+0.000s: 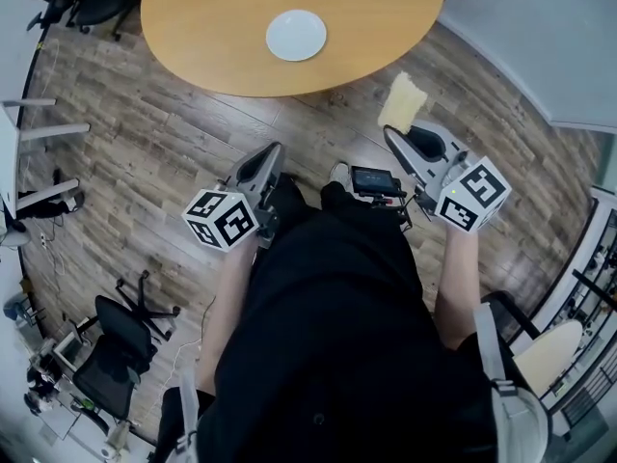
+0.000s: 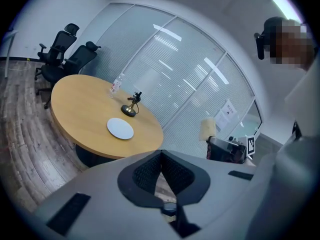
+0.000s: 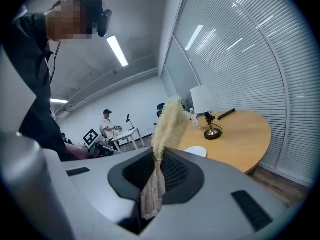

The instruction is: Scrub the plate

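Head view: a round table (image 1: 193,37) stands far, with the plate (image 1: 296,35) near its near edge. The left gripper (image 1: 268,157) is pressed together and empty. The right gripper (image 1: 397,135) pinches a sponge (image 1: 403,99), well apart from the plate.

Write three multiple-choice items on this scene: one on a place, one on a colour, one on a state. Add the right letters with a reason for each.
1. Where does the plate lie?
A. in a sink
B. on the round table
C. on a shelf

2. What colour is the plate?
A. white
B. blue
C. black

3. How is the right tool?
A. open and empty
B. shut on the plate
C. shut on the sponge

Answers:
1 B: the head view shows it resting on the wooden tabletop.
2 A: it looks white in all three views.
3 C: the right gripper view shows the sponge pinched between the jaws.
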A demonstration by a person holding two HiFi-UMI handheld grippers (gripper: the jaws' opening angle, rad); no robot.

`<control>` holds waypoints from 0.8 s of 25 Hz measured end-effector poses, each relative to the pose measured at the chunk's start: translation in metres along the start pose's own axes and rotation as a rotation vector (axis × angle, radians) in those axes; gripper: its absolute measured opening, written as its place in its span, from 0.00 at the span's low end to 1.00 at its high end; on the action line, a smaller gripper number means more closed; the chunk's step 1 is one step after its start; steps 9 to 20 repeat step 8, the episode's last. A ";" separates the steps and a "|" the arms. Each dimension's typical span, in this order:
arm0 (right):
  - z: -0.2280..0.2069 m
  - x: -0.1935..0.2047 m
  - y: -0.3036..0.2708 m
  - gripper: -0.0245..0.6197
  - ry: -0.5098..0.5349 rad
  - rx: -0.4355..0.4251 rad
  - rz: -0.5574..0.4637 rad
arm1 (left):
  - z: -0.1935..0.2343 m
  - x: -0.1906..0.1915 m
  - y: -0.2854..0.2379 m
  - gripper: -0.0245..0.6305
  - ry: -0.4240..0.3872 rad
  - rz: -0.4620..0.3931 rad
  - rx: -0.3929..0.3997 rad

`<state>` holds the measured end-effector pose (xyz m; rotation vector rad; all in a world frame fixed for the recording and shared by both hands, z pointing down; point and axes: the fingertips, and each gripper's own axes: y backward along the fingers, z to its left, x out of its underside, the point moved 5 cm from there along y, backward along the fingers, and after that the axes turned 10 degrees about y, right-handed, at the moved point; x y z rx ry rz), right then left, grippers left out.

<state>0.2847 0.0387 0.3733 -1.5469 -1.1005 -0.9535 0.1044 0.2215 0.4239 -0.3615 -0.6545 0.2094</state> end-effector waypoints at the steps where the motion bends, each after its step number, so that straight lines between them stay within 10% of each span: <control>1: 0.000 0.001 -0.005 0.11 0.002 -0.004 0.000 | 0.005 -0.001 -0.001 0.06 0.005 0.002 -0.003; 8: -0.081 -0.013 -0.046 0.10 0.007 -0.025 -0.004 | 0.029 -0.043 -0.071 0.06 0.010 0.025 -0.027; 20: -0.081 -0.013 -0.046 0.10 0.007 -0.025 -0.004 | 0.029 -0.043 -0.071 0.06 0.010 0.025 -0.027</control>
